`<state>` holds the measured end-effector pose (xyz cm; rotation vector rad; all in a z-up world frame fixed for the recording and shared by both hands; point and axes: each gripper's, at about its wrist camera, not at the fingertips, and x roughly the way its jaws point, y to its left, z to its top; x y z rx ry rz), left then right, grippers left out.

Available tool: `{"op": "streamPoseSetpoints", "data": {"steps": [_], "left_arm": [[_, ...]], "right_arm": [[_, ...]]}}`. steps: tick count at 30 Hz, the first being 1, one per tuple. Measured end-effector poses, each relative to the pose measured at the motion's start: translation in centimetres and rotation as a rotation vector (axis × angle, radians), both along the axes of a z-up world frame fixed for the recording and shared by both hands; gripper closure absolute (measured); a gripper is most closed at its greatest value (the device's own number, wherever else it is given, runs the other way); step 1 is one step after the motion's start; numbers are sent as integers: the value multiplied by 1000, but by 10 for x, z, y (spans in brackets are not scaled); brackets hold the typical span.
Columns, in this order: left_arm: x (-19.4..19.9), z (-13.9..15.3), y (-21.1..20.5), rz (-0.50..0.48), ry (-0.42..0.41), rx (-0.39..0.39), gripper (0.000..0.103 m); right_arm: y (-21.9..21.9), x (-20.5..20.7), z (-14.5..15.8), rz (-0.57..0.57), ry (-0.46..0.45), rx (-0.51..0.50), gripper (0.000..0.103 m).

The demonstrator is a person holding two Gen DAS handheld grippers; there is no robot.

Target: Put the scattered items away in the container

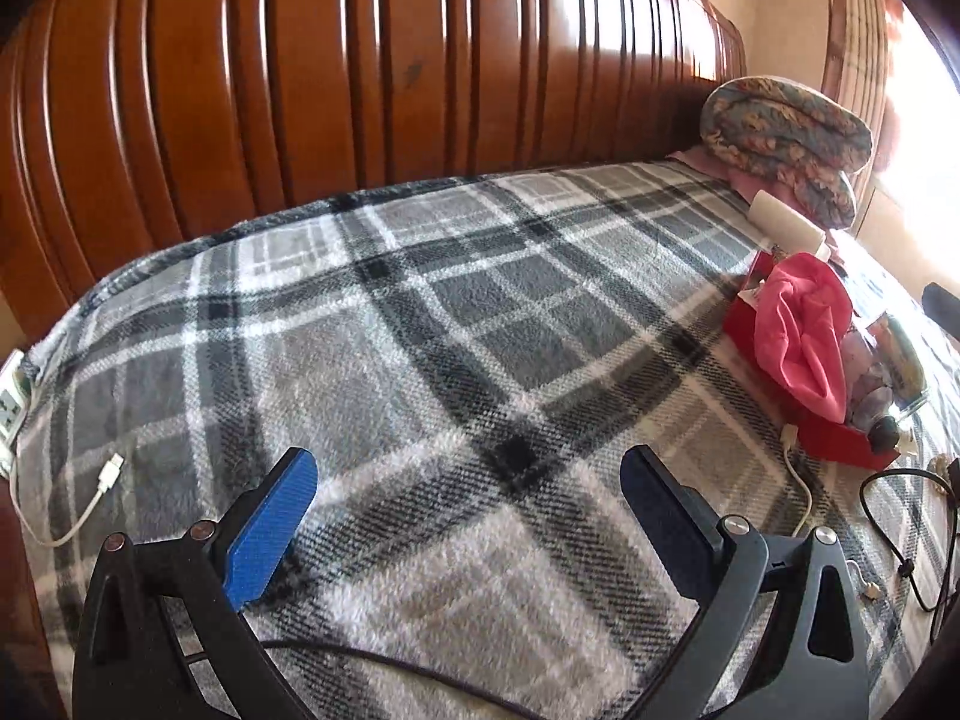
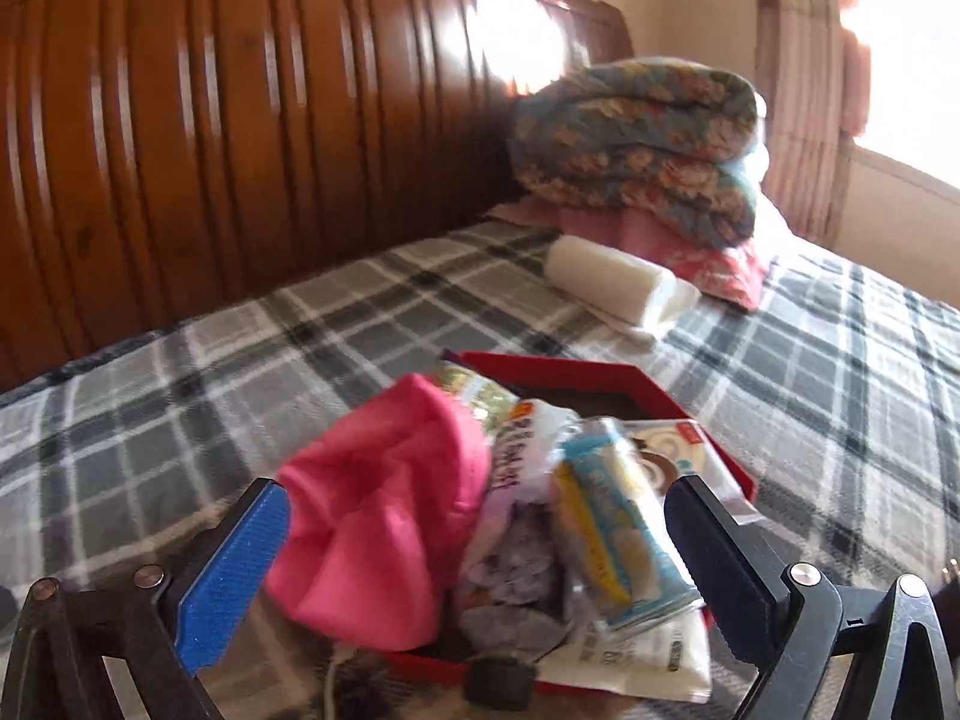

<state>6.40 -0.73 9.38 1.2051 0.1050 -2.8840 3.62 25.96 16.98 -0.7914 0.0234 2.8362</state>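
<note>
Right tool [image 2: 477, 546] released, jaws wide above the heaped red box [image 2: 576, 373]; left tool [image 1: 468, 516] also released over bare bed [image 1: 420, 312]; white cable [image 1: 90, 504] at 9 o'clock suggests approaching low, pinching its plug.

In my right wrist view, the red box [image 2: 576, 369] is mostly hidden under a pink cloth [image 2: 384, 510] and snack packets [image 2: 618, 534] (their print too blurred to read). In my left wrist view, the white power strip [image 1: 9, 414] is cut off by the left edge.
</note>
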Motion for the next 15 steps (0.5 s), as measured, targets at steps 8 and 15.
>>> {"op": "streamPoseSetpoints", "data": {"steps": [8, 15], "left_arm": [[33, -19, -23, 109, 10, -70, 0], [25, -46, -35, 212, 27, -155, 0]], "right_arm": [[-103, -9, -42, 363, -112, 12, 0], [-161, -42, -103, 454, -200, 107, 0]]}}
